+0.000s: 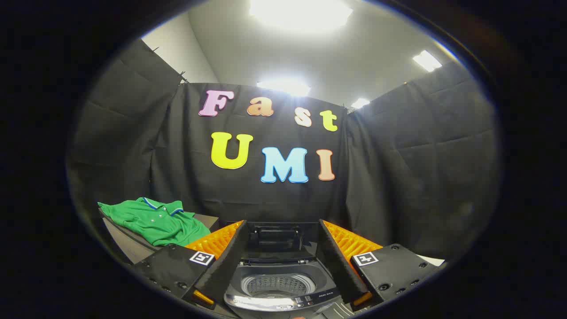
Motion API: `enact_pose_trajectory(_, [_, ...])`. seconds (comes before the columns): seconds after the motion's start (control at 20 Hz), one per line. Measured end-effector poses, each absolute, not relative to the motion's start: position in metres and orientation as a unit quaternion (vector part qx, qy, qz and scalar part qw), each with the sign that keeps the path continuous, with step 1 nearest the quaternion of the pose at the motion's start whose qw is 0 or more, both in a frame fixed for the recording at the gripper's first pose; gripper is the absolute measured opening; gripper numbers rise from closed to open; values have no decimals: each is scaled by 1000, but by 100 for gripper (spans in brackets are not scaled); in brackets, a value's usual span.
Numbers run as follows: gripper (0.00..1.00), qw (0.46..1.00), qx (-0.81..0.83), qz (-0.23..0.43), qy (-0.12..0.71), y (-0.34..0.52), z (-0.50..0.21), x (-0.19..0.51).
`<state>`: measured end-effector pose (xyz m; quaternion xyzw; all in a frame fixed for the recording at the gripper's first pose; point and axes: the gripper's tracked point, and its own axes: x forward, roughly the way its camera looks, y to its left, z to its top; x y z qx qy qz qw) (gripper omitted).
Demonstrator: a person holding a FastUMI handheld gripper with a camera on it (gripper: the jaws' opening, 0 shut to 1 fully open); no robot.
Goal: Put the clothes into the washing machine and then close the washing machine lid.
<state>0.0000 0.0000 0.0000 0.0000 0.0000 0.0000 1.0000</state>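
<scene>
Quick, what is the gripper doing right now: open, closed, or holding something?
Gripper: open, holding nothing; fingers spread above the open washing machine, green shirt lying off to their left.

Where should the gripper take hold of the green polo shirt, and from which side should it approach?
Probably the raised, crumpled fold of the green polo shirt, on the side nearest the washing machine, coming from above. There the cloth bunches up from the table, giving the fingers something to pinch. The gripper is open, holding nothing.
</scene>
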Motion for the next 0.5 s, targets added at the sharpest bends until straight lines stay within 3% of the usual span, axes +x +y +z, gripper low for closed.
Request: enact_pose_trajectory(0.5, [98,998,5,35,53,21,-52,8])
